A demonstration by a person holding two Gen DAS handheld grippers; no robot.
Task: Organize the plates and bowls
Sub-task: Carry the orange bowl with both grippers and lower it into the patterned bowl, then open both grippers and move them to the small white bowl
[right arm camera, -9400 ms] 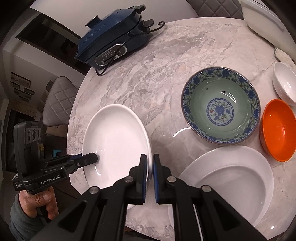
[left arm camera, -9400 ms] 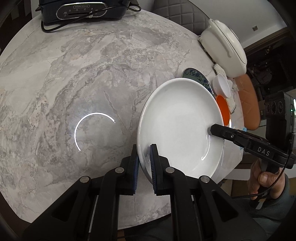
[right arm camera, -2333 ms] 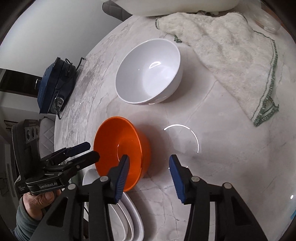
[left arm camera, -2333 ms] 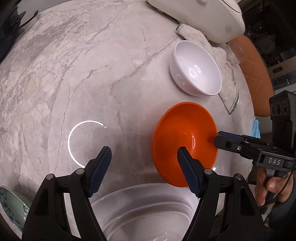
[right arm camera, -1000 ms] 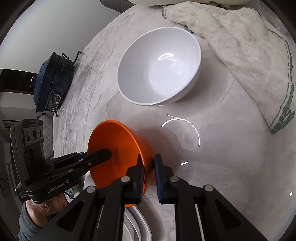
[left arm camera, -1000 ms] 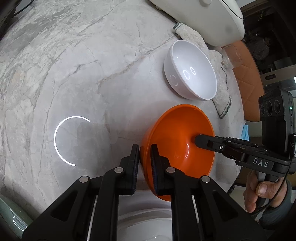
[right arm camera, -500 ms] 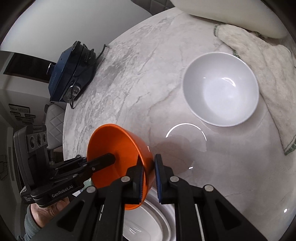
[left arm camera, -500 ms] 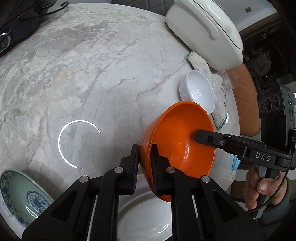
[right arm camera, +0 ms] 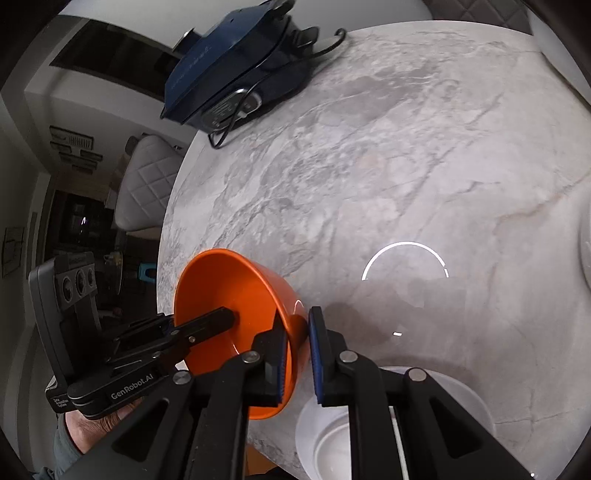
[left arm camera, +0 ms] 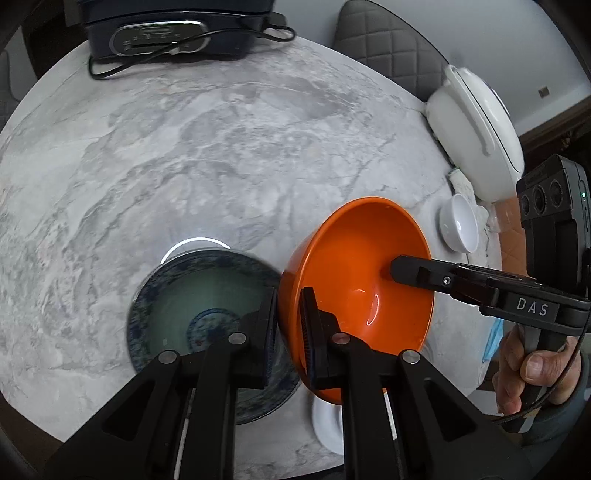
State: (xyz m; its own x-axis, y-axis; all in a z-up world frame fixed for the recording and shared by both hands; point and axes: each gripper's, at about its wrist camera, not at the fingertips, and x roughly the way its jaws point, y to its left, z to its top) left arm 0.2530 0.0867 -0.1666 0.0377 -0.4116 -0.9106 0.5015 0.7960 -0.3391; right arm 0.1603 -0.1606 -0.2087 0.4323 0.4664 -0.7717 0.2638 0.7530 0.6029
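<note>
An orange bowl point(left arm camera: 354, 273) hangs tilted above the marble table point(left arm camera: 240, 147), gripped from two sides. My left gripper point(left arm camera: 289, 306) is shut on its near rim. My right gripper point(right arm camera: 297, 332) is shut on the opposite rim, and its inner finger point(left arm camera: 424, 273) reaches into the bowl from the right. Just left of the orange bowl and lower, a blue-patterned bowl point(left arm camera: 199, 306) with a green inside rests on the table, partly behind my left fingers. A small white bowl point(left arm camera: 460, 225) stands far right. Stacked white plates point(right arm camera: 373, 424) lie under the grippers at the near edge.
A dark blue cooker point(left arm camera: 166, 33) with a cable stands at the table's far edge. A white lidded appliance point(left arm camera: 476, 129) and a cloth are at the right edge. Padded chairs point(left arm camera: 384, 48) ring the table. A person's hand point(left arm camera: 532, 369) holds the right gripper.
Both grippers have lifted the orange bowl off the table and carried it left, away from the white bowl. The blue-patterned bowl has come into view right beside it.
</note>
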